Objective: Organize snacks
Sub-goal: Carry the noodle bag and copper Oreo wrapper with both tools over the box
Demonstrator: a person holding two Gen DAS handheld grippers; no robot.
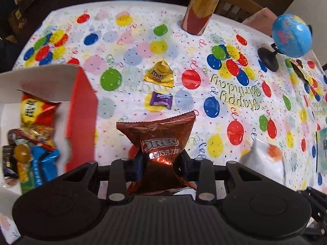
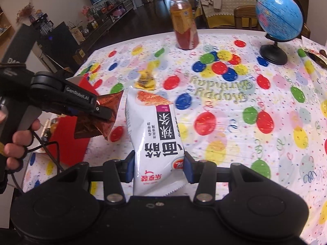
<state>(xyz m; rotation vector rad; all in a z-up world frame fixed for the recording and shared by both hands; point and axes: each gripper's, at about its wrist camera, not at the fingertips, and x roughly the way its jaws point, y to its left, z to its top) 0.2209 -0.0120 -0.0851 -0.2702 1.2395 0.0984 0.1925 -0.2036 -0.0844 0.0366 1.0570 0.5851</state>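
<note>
Our left gripper [image 1: 161, 163] is clamped on a brown Oreo pack [image 1: 158, 140] beside the red box [image 1: 81, 110]; our right gripper [image 2: 158, 168] clamps a white noodle packet [image 2: 152, 134], both above the table [image 1: 132, 40].

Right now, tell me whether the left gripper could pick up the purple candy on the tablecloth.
Probably not yet. The left gripper is already shut on the Oreo packet, so its fingers are occupied. The purple candy itself lies uncovered just beyond, with bare tablecloth around it.
</note>
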